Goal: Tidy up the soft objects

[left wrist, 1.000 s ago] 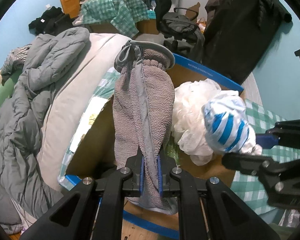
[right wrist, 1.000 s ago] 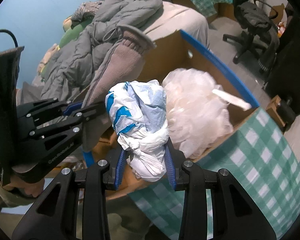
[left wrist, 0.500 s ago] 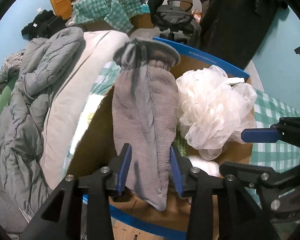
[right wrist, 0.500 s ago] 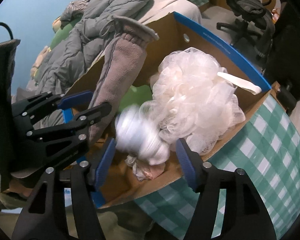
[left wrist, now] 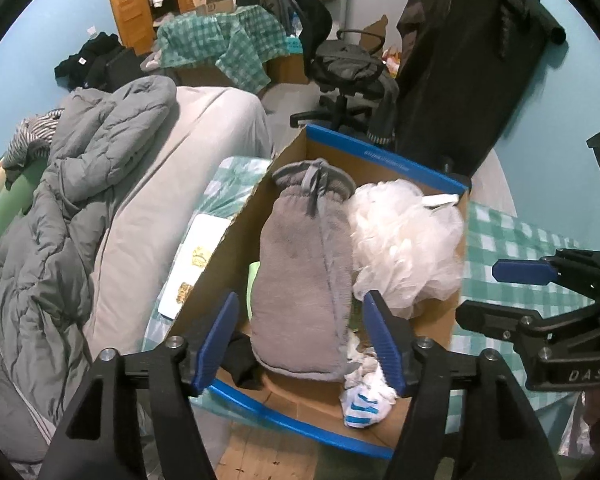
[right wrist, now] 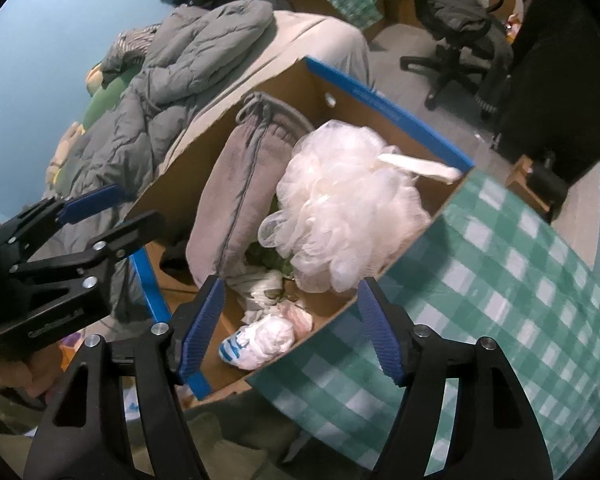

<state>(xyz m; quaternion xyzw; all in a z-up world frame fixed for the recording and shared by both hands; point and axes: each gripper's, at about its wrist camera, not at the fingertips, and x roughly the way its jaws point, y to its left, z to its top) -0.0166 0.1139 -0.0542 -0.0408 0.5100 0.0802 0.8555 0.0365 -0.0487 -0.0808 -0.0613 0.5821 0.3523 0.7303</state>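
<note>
A rumpled bed (left wrist: 148, 216) with a grey duvet fills the left of the left wrist view. At centre stands a cardboard box (left wrist: 384, 162) with blue-taped edges, resting on a bench covered in green checked cloth (right wrist: 500, 280).

Inside the box, a grey fleece pouch (left wrist: 300, 280) leans upright against a white mesh sponge (left wrist: 404, 240). A knotted white-and-blue plastic bag (right wrist: 260, 340) lies low in the near corner.

The left hand-held gripper (left wrist: 306, 344) and the right hand-held gripper (right wrist: 290, 328) both hover with jaws spread wide, holding nothing.

The tall pouch looks loosely propped. A nudge from either withdrawing jaw could tip it over the rim, and the sponge sits high enough to roll out.
</note>
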